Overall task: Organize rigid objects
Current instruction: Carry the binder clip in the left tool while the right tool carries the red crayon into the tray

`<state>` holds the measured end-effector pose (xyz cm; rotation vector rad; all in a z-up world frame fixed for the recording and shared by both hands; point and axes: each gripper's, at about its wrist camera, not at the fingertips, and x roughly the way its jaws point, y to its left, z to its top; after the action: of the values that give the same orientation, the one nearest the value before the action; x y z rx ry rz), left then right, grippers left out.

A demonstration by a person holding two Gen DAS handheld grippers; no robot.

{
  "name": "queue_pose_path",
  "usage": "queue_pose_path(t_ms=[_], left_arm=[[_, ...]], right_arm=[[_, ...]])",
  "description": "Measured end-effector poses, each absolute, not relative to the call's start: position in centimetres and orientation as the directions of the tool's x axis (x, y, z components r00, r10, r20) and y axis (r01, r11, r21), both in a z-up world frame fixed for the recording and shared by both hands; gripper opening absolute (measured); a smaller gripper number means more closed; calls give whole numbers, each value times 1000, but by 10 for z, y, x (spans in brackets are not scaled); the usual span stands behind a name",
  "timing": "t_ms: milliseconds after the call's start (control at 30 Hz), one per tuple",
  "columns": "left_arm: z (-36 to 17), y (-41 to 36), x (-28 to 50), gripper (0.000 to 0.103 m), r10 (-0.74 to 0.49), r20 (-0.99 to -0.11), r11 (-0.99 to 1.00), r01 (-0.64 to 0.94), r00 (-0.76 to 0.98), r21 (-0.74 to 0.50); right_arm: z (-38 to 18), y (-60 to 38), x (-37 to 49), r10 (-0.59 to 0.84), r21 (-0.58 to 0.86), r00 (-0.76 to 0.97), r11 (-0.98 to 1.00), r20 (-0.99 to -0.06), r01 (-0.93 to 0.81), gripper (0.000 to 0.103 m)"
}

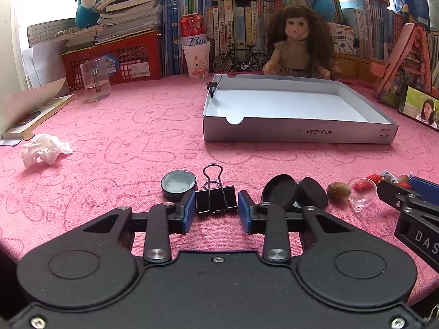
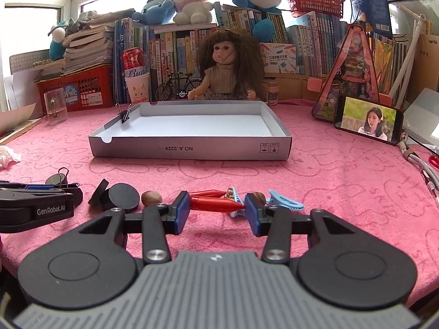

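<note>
My left gripper (image 1: 216, 210) is open, its blue pads on either side of a black binder clip (image 1: 216, 198) lying on the pink cloth, with small gaps. Black round discs (image 1: 179, 185) (image 1: 279, 191) (image 1: 314, 192), a walnut (image 1: 338, 191) and a clear half-sphere (image 1: 362, 192) lie in a row. My right gripper (image 2: 216, 210) is open around a red pointed piece (image 2: 216, 204), with a blue clip (image 2: 285, 203) and a small brown nut (image 2: 259, 196) beside it. A grey shallow box (image 2: 189, 152) stands behind, with a small binder clip (image 2: 125, 115) on its left wall.
A crumpled tissue (image 1: 45, 150) lies left. A glass mug (image 1: 94, 79), red crate (image 1: 115, 57), beer can in a paper cup (image 1: 195, 44), doll (image 1: 296, 44), toy bicycle (image 1: 238, 60) and books line the back. A phone (image 2: 367, 122) and cables (image 2: 422, 164) are at right.
</note>
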<state>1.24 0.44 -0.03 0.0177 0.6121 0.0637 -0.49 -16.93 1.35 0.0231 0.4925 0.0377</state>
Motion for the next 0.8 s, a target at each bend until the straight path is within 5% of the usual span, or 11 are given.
queue_pose_path(t_ms=[200,333,800], left_arm=[[-3,6,16,46,26,-568,1000,-30,822,2],[-3,8,17,30,45,-565,999,-55,824,-1],[16,7,7,30,4,-494,1000,-15,870,-19]], right_arm=[[13,-170,-5,40,30,880,999,-473,-29,50],[13,-170,-5,39,30,879,999,-475,-28,50],[18,-173,-5,32,21,891,999,-453,-25,50]])
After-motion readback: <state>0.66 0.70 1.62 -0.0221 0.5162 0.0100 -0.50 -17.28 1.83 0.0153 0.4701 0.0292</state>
